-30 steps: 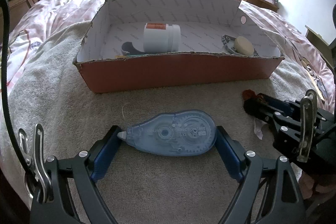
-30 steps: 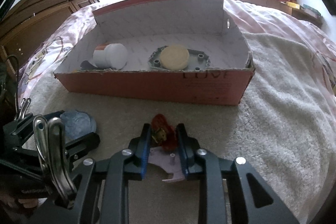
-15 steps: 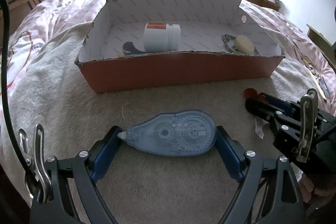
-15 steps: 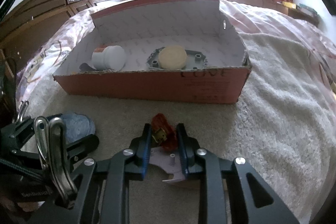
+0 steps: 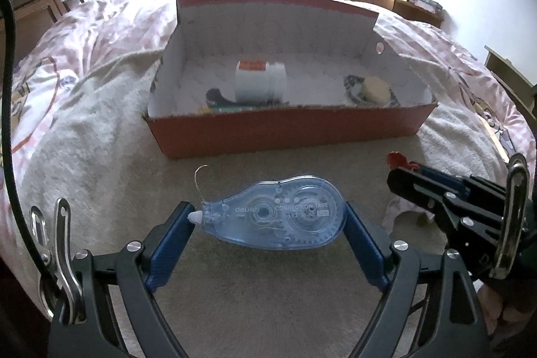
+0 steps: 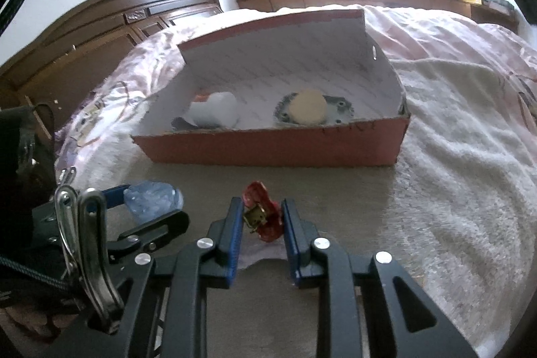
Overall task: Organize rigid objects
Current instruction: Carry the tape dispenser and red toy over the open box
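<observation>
Both grippers have lifted their loads a little off the blanket since the earlier frames, and the box sits lower and further off in each view.

The left gripper (image 5: 270, 218) has its fingers (image 5: 364, 244) spread wide and pinching the correction tape dispenser (image 5: 273, 217) lengthwise, one pad at the white tip and one at the rounded back end. Gripped by its ends, the flat body stays level and cannot pivot. It is clear blue plastic with gears and reels visible inside and printed lettering on its face; a thin loose strand curls up from its tip.

The right gripper (image 6: 263, 218) has its fingers (image 6: 235, 223) pressed nearly together on a small red object (image 6: 263, 213) with a brass-coloured piece in its middle. It is too small and blurred to name; it may be a clasp or trinket. A pale scrap hangs beneath it.

Ahead, on the grey blanket (image 5: 100, 173) over the bed, lies the red cardboard box (image 5: 285, 133), its near wall low and its far flap standing up. Inside lie a white jar (image 5: 260, 81) on its side and a cream disc (image 6: 307, 106) on a grey part. Judging by that, both held things are bound for the box.
</observation>
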A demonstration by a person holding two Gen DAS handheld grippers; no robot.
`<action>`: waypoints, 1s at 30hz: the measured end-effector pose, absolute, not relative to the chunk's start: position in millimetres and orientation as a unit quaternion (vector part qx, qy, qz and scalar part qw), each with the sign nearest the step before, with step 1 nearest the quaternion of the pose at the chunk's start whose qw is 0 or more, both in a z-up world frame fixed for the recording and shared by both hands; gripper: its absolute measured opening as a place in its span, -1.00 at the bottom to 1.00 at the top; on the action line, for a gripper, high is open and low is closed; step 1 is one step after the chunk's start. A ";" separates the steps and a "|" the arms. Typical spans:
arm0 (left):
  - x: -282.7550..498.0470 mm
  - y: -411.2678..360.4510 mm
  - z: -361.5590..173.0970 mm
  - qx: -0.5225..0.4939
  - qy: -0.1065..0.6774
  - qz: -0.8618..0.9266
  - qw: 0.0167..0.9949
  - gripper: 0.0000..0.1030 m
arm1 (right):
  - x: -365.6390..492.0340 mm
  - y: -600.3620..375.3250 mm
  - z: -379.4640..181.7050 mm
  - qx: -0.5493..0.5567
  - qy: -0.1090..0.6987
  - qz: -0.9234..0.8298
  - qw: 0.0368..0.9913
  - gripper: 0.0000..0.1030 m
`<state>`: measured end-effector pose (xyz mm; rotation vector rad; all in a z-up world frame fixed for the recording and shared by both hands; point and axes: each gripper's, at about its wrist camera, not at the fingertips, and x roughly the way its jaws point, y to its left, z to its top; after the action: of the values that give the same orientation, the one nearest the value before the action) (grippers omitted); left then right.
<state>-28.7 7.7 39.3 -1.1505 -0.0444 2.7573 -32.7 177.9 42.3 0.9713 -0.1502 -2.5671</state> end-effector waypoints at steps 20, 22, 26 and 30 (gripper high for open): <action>-42.0 2.9 82.8 -0.340 -0.015 0.936 0.090 0.73 | -32.3 186.7 78.0 0.312 -0.077 -0.924 0.209 -0.53; -45.2 4.0 86.6 -0.335 -0.011 0.938 0.090 0.73 | -35.1 187.8 80.9 0.308 -0.074 -0.925 0.208 -0.53; -55.5 5.8 93.3 -0.330 -0.009 0.939 0.091 0.73 | -42.7 190.0 87.9 0.301 -0.071 -0.929 0.202 -0.53; -67.8 6.6 97.8 -0.328 -0.007 0.940 0.088 0.73 | -52.8 193.2 92.0 0.298 -0.075 -0.931 0.197 -0.53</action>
<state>-67.8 6.6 97.8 -0.9777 -0.0199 2.7992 -52.8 193.2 92.0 0.8340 -0.2097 -2.6058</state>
